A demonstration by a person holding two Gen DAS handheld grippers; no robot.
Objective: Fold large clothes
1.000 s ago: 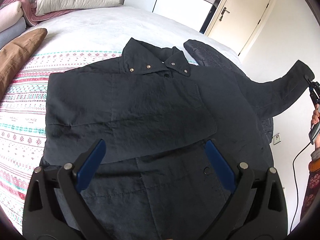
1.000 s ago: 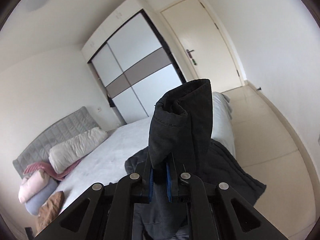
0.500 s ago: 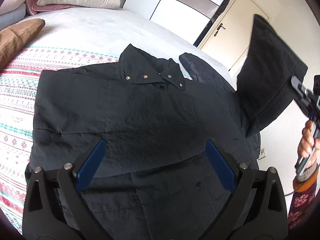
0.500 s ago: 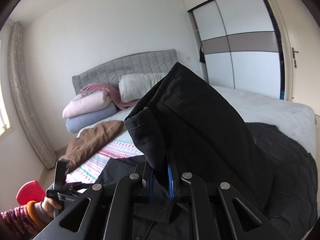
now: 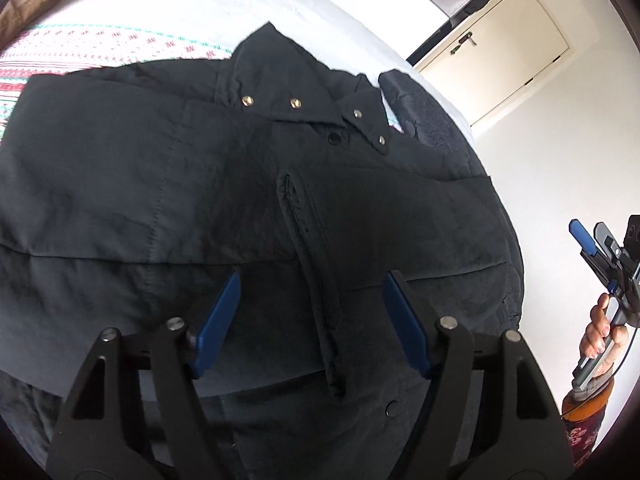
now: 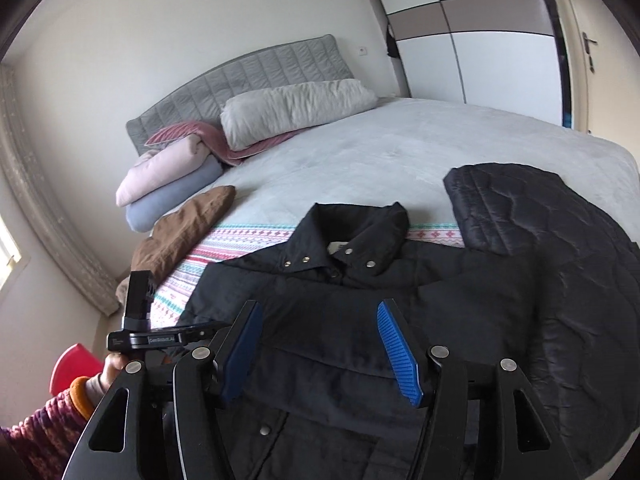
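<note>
A black jacket [image 5: 168, 184] lies face up on the bed, collar [image 6: 352, 232] toward the headboard. Both sleeves are folded across its chest. The right sleeve [image 5: 400, 216] lies on top, and its cuff edge [image 5: 316, 292] runs down between my left gripper's blue pads. My left gripper [image 5: 311, 280] hovers low over that cuff with its jaws closing, the pads apart from the cloth. My right gripper [image 6: 320, 307] is above the jacket's chest, jaws opening, with nothing between them. From the left wrist view the right gripper [image 5: 591, 236] sits off the bed's right side.
A second black quilted jacket [image 6: 540, 220] lies under and to the right, near the bed's edge. A brown cushion [image 6: 184, 232], rolled blankets [image 6: 168, 184] and a pillow [image 6: 296, 108] sit toward the headboard. A patterned blanket [image 6: 240, 240] lies under the jacket. A red stool [image 6: 72, 364] stands by the bed.
My right gripper swung the sleeve over the jacket and let go; the sleeve now lies flat across the chest. My left gripper came lower and closer, its jaws narrower.
</note>
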